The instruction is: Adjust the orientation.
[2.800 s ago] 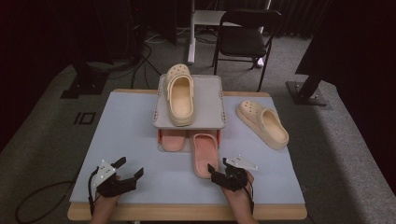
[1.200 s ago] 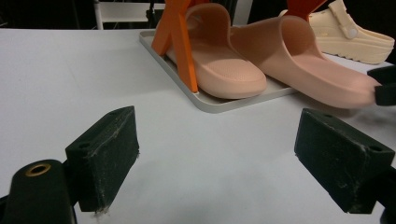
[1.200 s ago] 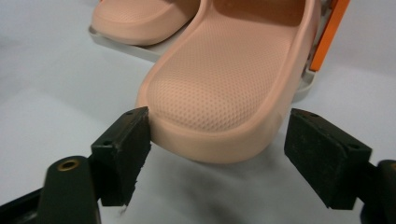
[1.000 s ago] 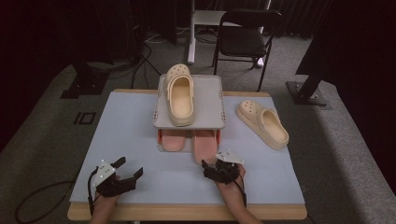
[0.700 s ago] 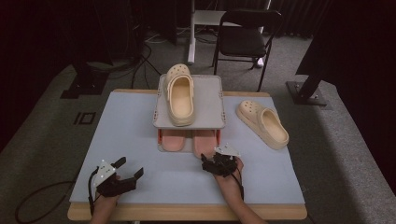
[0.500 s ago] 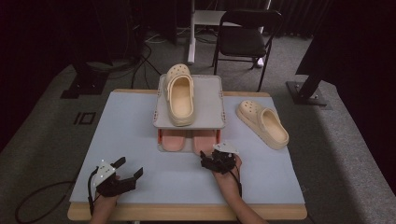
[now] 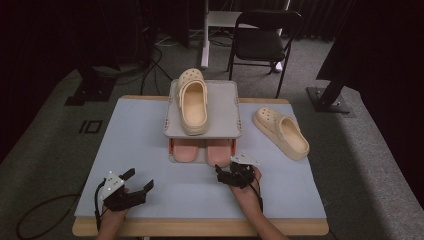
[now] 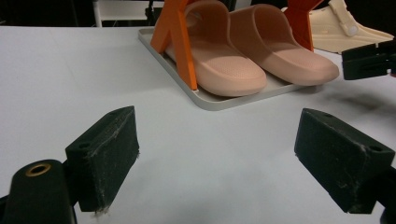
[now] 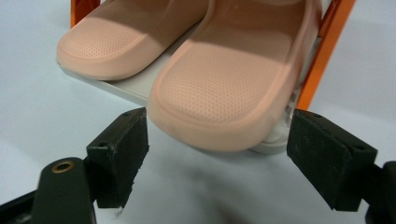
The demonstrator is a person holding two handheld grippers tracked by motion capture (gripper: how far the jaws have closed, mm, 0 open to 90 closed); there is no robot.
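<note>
A grey two-shelf rack [image 7: 222, 107] with orange posts [image 8: 180, 44] stands at the table's middle. A cream clog [image 7: 194, 102] lies on its top shelf. Two pink slippers sit side by side on the lower tray, the left one [image 7: 186, 149] and the right one [image 7: 218, 151]. My right gripper [image 7: 230, 170] is at the right slipper's toe [image 9: 233, 84], its jaws open on either side of it [image 9: 219, 135] without squeezing it. My left gripper [image 7: 140, 179] rests open near the front left edge, with nothing between its pads [image 8: 107, 154].
A second cream clog [image 7: 282, 132] lies on the pale blue table [image 7: 135, 130] to the right of the rack. A black chair [image 7: 262, 42] and stand bases are on the floor beyond the table. Bare tabletop spreads left of the rack.
My right gripper has moved forward toward the rack. The right pink slipper, which stuck out in front, has slid back under the top shelf. The left gripper has stayed put.
</note>
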